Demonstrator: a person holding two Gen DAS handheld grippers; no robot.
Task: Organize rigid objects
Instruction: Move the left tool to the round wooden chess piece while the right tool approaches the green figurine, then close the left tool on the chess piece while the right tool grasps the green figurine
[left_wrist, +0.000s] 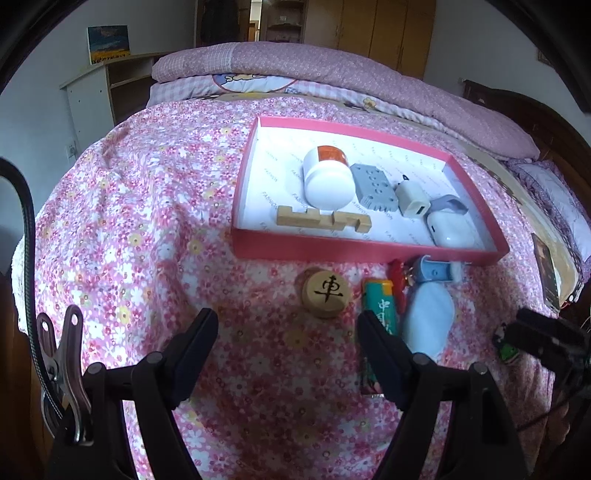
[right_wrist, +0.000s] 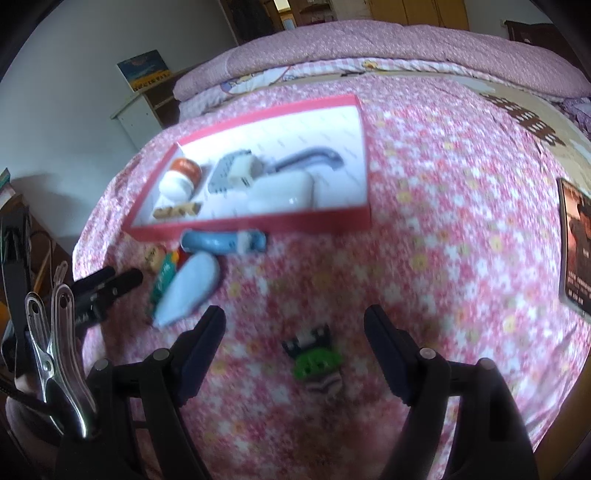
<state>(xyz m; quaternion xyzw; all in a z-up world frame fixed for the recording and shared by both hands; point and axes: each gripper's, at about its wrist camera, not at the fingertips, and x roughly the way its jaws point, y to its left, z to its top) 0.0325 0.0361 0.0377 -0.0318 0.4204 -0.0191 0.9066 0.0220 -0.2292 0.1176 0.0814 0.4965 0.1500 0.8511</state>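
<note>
A pink tray (left_wrist: 295, 248) (right_wrist: 258, 225) on the floral bedspread holds a white jar (left_wrist: 327, 177), a grey block (left_wrist: 373, 188), a white charger (left_wrist: 413, 199), a white earbud case (left_wrist: 452, 229) and a wooden puzzle piece (left_wrist: 323, 218). In front of it lie a round wooden chess piece (left_wrist: 325, 297), a green lighter (left_wrist: 380, 306), a pale blue oval case (left_wrist: 428, 317) (right_wrist: 190, 286), a blue tube-shaped thing (left_wrist: 436, 269) (right_wrist: 225, 240) and a small green figure (right_wrist: 317, 363). My left gripper (left_wrist: 288, 332) is open, just short of the chess piece. My right gripper (right_wrist: 295, 332) is open, the green figure between its fingers, untouched.
A folded pink quilt (left_wrist: 332, 66) lies across the far side of the bed. A dark book (right_wrist: 576, 251) rests at the right edge. A white shelf (left_wrist: 96, 99) stands by the wall at left. The bedspread (right_wrist: 443, 184) right of the tray is bare.
</note>
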